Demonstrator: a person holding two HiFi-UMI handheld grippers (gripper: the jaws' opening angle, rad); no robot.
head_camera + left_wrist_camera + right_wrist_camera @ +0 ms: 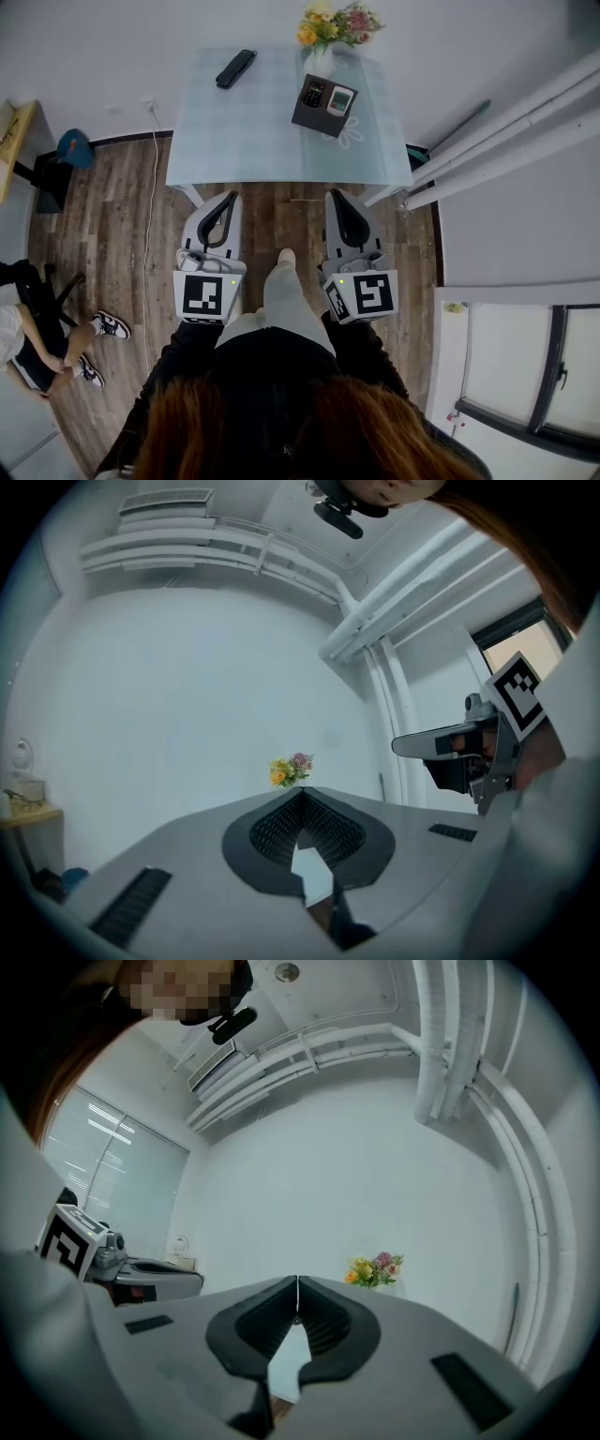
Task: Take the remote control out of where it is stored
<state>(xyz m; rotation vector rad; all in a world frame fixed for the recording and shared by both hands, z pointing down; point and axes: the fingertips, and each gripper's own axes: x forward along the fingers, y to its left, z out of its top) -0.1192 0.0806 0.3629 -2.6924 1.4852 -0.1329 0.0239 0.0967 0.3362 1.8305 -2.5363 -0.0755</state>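
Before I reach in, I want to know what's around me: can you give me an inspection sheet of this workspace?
Surface: pale table, mostly bare.
Job's things: dark holder with a black remote and a white remote in it.
Clutter: long remote loose at far left; flowers behind the holder.
Grippers: left gripper and right gripper short of the table, fingers shut, empty.
Cables: white cable on the floor, left of the table.
Surroundings: seated person at left; pipes at right.
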